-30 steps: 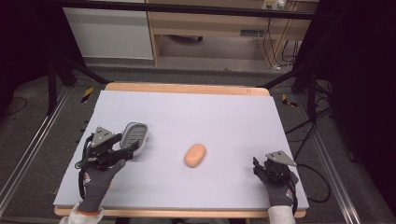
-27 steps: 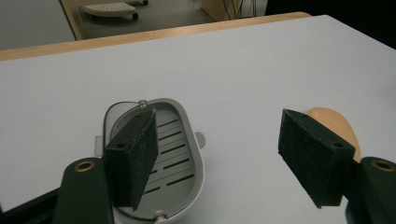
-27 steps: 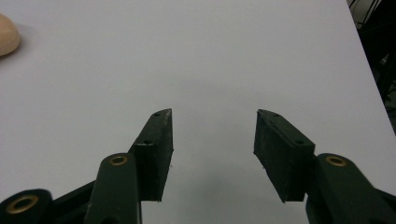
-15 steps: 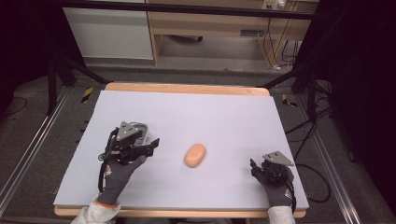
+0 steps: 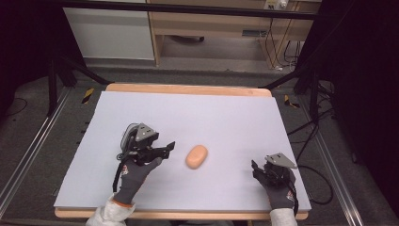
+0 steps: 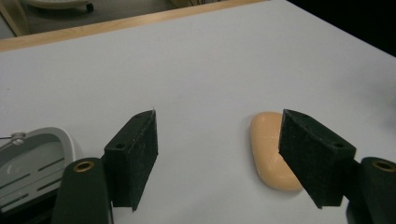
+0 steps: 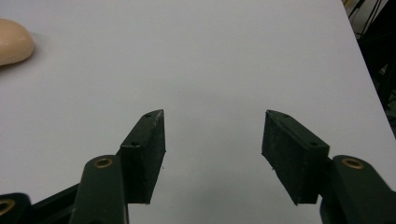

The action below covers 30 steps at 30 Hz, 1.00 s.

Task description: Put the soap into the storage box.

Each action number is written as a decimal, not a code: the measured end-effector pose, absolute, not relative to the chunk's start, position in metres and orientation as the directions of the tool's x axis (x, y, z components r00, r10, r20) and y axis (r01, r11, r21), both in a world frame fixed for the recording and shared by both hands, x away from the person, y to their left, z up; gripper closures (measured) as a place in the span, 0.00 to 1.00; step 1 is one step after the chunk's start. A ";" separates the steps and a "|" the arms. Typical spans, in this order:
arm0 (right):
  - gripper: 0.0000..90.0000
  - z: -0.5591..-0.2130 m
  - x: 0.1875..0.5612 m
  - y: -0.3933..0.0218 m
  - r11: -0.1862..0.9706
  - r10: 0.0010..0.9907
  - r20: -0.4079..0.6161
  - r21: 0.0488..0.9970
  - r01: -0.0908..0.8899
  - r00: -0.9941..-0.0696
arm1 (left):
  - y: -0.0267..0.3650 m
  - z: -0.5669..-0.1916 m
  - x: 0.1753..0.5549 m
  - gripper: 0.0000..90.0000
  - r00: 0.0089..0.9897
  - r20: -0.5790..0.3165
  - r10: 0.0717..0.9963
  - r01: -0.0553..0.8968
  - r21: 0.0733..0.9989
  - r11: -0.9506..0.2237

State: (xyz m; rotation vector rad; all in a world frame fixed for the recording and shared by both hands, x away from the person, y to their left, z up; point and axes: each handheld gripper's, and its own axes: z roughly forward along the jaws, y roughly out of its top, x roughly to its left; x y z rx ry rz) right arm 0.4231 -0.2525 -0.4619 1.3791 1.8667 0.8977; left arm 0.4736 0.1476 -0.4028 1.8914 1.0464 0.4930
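Observation:
A peach oval soap bar (image 5: 196,156) (image 6: 271,149) lies on the pale lilac mat near the table's middle. My left gripper (image 5: 168,148) (image 6: 218,116) is open just left of it, jaws level over the mat; the bar sits ahead, partly behind one jaw, untouched. A grey and white soap dish (image 5: 129,134) (image 6: 32,158) rests behind that hand. My right gripper (image 5: 256,168) (image 7: 215,114) stands at the front right, apart from the bar (image 7: 11,42). Its jaws have just been opening and nothing lies between them.
The mat (image 5: 211,113) covers a wooden table whose far rim (image 5: 188,89) shows at the back. Cables and dark frame legs stand on the floor around the table. Bare mat stretches behind and between the two hands.
My left hand has slid right, from over the soap dish to close beside the soap bar. The right hand has stayed where it was.

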 end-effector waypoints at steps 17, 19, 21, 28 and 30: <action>0.47 -0.465 0.425 -0.256 0.197 0.963 -0.058 0.815 0.545 -0.262 | 0.112 -0.407 0.482 0.31 0.599 -0.069 0.798 0.473 0.835 -0.283; 0.47 -0.466 0.426 -0.255 0.192 0.963 -0.049 0.813 0.550 -0.264 | 0.109 -0.410 0.484 0.31 0.601 -0.069 0.797 0.479 0.829 -0.289; 0.47 -0.467 0.426 -0.255 0.201 0.962 -0.058 0.811 0.550 -0.267 | 0.106 -0.411 0.485 0.31 0.603 -0.067 0.795 0.480 0.826 -0.294; 0.47 -0.467 0.427 -0.255 0.202 0.961 -0.053 0.807 0.555 -0.273 | 0.096 -0.415 0.487 0.31 0.616 -0.066 0.785 0.484 0.818 -0.311; 0.47 -0.467 0.427 -0.254 0.203 0.960 -0.052 0.806 0.556 -0.275 | 0.092 -0.417 0.487 0.31 0.620 -0.067 0.782 0.485 0.816 -0.314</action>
